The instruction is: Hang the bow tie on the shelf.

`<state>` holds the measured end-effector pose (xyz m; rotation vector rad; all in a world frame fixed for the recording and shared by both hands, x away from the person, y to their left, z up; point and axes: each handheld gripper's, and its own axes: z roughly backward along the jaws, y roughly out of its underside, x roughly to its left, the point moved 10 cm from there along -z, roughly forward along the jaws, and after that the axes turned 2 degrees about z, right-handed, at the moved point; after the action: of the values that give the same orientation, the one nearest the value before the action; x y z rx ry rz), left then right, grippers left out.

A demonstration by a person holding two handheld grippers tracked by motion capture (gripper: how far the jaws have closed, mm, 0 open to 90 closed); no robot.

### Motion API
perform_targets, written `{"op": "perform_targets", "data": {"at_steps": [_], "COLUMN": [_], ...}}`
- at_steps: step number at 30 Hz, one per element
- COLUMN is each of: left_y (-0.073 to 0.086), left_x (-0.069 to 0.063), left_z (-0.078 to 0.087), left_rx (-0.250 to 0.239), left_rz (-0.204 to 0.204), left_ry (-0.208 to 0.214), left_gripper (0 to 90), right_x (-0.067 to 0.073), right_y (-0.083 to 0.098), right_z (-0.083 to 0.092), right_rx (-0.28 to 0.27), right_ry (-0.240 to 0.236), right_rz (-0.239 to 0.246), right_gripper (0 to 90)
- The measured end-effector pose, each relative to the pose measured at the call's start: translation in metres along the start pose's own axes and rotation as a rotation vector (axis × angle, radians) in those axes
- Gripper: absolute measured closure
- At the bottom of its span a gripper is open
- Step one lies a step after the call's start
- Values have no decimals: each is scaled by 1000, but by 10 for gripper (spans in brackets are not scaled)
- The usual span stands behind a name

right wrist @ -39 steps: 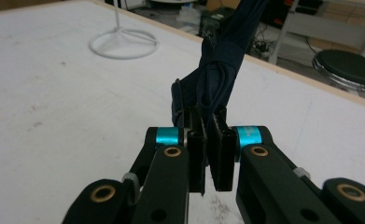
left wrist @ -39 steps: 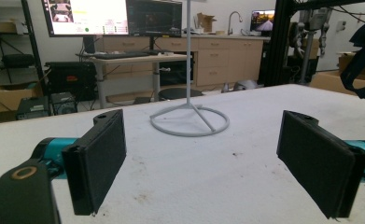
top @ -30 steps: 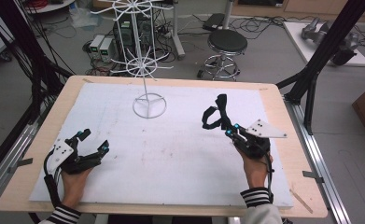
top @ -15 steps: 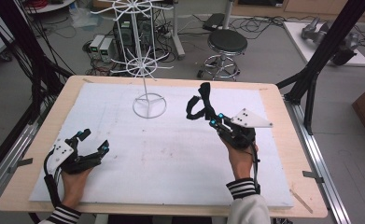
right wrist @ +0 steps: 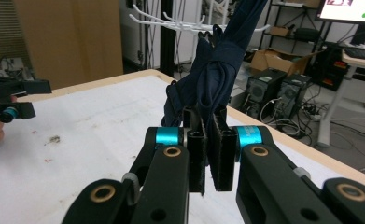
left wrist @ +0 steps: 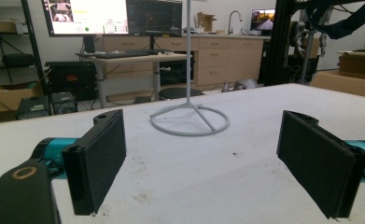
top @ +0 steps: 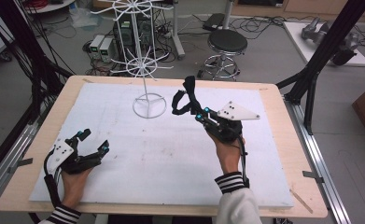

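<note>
Cloth (top: pixel 186 97) clamped in my right gripper (top: pixel 200 115) has travelled up and nearer the white rack (top: pixel 145 70) — hanging looks next — while my left gripper (top: pixel 94 142) waits, jaws apart.

Both sleeves are striped black and white at the cuff. The left gripper (top: pixel 92 141) and right gripper (top: pixel 200 113) are black with teal bands, brass-ringed screws, flat black pads, trailing black cables and pale three-cornered plates.
</note>
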<state>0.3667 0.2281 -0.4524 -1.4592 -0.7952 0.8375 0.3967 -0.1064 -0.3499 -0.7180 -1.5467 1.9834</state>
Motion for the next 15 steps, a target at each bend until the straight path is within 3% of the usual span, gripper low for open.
{"op": "perform_targets", "data": {"at_steps": [15], "left_y": [0], "left_x": [0], "left_z": [0], "left_rx": [1], "left_rz": [1], "left_ry": [1], "left_gripper": [161], "right_x": [22], "right_y": [-30], "right_z": [-27], "right_rx": [-33], "right_ry": [-49], "right_rz": [28], "right_gripper": [867]}}
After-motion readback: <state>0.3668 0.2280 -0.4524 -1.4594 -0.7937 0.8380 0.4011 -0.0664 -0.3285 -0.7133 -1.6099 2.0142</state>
